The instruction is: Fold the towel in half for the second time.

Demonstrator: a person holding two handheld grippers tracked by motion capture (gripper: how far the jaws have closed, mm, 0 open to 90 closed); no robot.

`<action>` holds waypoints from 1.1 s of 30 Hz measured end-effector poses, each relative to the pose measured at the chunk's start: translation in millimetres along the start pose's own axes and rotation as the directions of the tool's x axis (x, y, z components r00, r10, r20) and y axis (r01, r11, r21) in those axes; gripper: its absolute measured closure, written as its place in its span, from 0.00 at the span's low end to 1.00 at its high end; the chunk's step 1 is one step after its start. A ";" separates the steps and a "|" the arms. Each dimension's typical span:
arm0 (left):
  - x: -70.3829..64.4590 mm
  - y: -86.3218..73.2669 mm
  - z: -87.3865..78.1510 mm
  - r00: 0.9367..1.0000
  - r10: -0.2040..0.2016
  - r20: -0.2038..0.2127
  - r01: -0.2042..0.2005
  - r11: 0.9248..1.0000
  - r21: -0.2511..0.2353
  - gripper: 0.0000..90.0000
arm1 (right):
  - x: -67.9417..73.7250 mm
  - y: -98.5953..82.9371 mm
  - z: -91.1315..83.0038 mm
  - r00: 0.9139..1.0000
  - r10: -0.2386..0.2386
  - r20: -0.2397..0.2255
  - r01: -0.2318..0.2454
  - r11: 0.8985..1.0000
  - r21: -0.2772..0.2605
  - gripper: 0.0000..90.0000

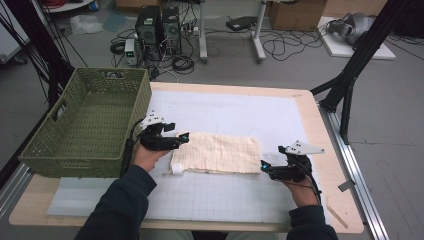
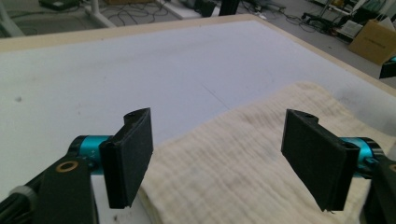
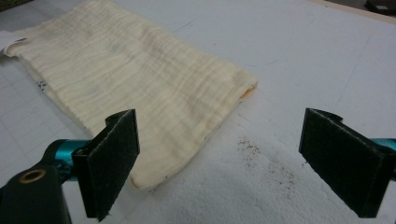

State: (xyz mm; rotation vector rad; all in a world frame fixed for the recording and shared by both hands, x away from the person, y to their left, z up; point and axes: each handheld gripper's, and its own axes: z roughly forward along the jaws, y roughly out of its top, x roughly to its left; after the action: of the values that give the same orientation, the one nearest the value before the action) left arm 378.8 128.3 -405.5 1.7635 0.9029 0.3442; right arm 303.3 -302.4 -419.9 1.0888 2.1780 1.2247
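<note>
Right gripper [image 1: 264,167]: jaws spread wide, holding nothing, at the cloth's 3 o'clock end.
Left gripper [image 1: 183,137]: released too, over the 9 o'clock end.
Cream folded woven cloth [image 1: 216,152]: flat on the white gridded mat [image 1: 225,195], mid-table.
Step, judged: lining up to grasp both ends.
Next: lower, pinch the edges.
Green woven basket [image 1: 85,125]: at 10 o'clock, empty.

The person wears a dark blue top with long sleeves [image 1: 120,205]. Each hand holds a black tool. The left gripper [image 1: 184,136] and the right gripper [image 1: 263,167] both have flat black pads [image 2: 128,156] on shiny blue-green stems [image 2: 91,145]. A small brass ring [image 3: 31,176] sits in the black frame. A grey three-cornered plate [image 1: 302,148] tops the right one, and thin black cables [image 1: 315,184] trail back.
</note>
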 end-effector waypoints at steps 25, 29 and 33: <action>29.1 -18.4 53.2 0.981 0.106 -0.163 -0.058 0.960 0.274 0.55 | -3.1 0.8 7.9 1.000 0.007 -0.003 -0.007 1.000 0.016 0.13; 27.6 -18.6 52.7 0.985 0.116 -0.131 -0.077 0.959 0.273 0.68 | -7.9 9.5 14.3 1.000 0.005 0.005 -0.005 1.000 0.024 0.13; 27.5 -18.7 52.1 0.989 0.103 -0.106 -0.071 0.960 0.272 0.81 | -20.4 26.8 28.9 1.000 0.012 0.012 -0.013 0.998 0.063 0.13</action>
State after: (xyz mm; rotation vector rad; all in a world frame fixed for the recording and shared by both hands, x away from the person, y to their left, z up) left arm 422.0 115.0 -447.6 2.0545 0.9950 0.4032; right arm 346.5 -295.1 -412.9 1.1341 2.2175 1.1591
